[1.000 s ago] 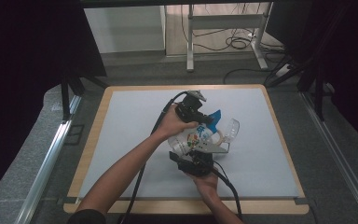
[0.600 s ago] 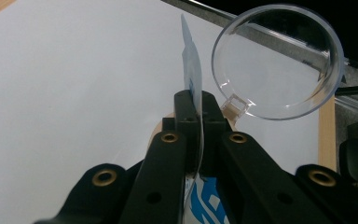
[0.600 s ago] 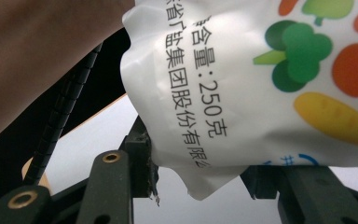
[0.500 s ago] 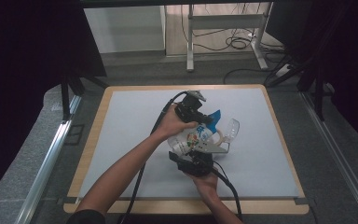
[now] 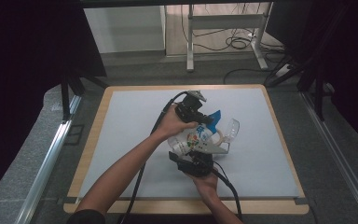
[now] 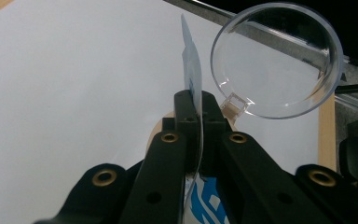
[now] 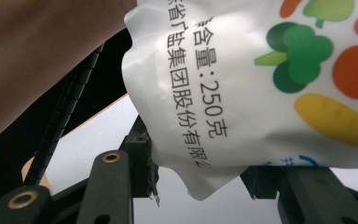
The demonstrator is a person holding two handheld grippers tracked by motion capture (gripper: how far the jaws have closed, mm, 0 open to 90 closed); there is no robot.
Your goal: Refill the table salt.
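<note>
Left hand-held gripper [image 6: 193, 105] is clamped shut on the thin blue top edge of a pouch [image 5: 193, 139], which hangs above the middle of the bench [image 5: 121, 121]. Right hand-held gripper [image 7: 200, 163] sits just below the pouch, jaws partly open, with the white bottom end of the pouch between them; in the right gripper view the left jaw touches the pouch, while contact at the other jaw cannot be told. Printed vegetables and black characters cover the pouch's white face. Just to the right of the pouch, a clear round lid [image 6: 277, 58] stands open on its hinge tab, and a pale ring [image 5: 220, 136] shows beside it in the high view. Both forearms reach toward the pouch from the near edge of the bench, a black cable [image 5: 165, 112] trailing beside the left one.
</note>
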